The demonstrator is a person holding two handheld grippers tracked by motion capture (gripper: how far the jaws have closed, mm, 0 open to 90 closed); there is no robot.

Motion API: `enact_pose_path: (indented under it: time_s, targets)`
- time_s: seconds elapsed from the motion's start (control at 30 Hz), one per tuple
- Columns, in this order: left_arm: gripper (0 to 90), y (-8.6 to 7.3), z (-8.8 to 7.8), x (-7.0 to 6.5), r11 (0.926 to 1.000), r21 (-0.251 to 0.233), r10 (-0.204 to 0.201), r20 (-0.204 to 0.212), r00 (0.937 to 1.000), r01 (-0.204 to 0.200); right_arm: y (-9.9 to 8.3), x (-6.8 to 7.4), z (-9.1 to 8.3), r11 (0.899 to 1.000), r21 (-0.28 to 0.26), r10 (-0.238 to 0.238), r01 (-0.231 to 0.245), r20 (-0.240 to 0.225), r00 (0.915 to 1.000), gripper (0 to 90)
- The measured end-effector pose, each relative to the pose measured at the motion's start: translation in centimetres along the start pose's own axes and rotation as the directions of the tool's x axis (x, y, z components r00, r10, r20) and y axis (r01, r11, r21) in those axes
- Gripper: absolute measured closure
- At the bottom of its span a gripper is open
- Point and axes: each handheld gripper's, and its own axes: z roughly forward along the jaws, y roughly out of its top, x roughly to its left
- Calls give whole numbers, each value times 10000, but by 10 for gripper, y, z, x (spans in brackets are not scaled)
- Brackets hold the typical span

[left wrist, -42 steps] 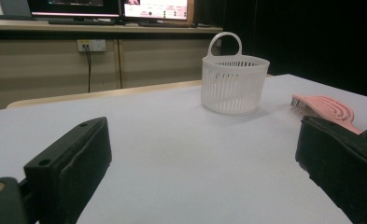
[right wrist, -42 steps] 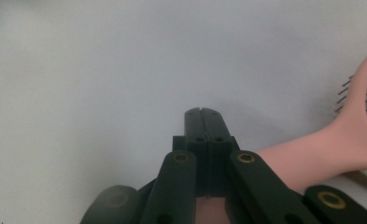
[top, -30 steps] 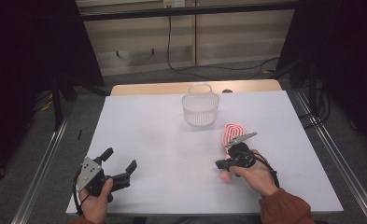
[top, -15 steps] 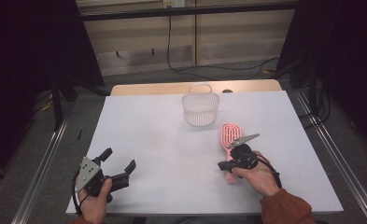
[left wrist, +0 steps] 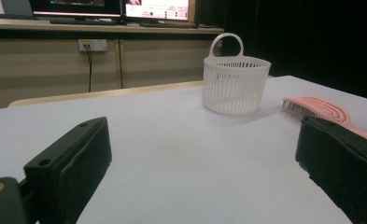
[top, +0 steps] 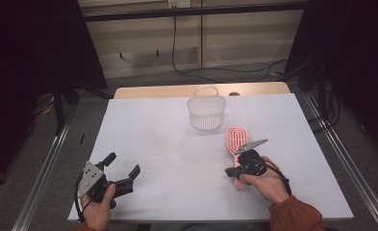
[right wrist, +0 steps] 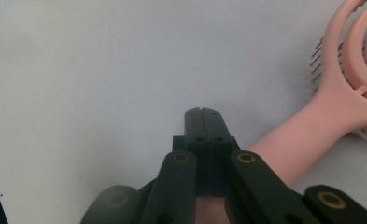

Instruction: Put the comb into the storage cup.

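Seemingly pre-grasp: right gripper [right wrist: 203, 112], jaws pressing together on nothing, is resting beside the pink hairbrush [right wrist: 312, 140]; next, opening around its handle. Left gripper [top: 124, 171] is waiting spread.

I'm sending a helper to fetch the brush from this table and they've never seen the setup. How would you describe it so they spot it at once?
Start at the white table and find the white slatted basket near its far edge. Just to the near right of that basket, the hairbrush lies flat, its handle running under the right gripper. It is the one pink thing there, with an open looped head and short bristles.
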Motion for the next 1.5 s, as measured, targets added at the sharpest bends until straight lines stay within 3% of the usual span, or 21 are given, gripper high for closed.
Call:
enact_pose_path:
  time_s: [0.53, 1.03, 1.5]
  targets:
    - [36, 0, 0, 0, 10000, -45, -43, -66, 10000, 42, -4, -2, -12, 10000, -13, 64, -64, 126, 9999, 900]
    - [36, 1, 0, 0, 9999, -79, -70, -59, 10000, 69, -7, -4, -12, 9997, 239, 105, -110, 175, 9998, 900]
    - [36, 0, 0, 1, 10000, -63, -55, -92, 9999, 55, -13, -6, -17, 9997, 158, 168, -171, 226, 9996, 900]
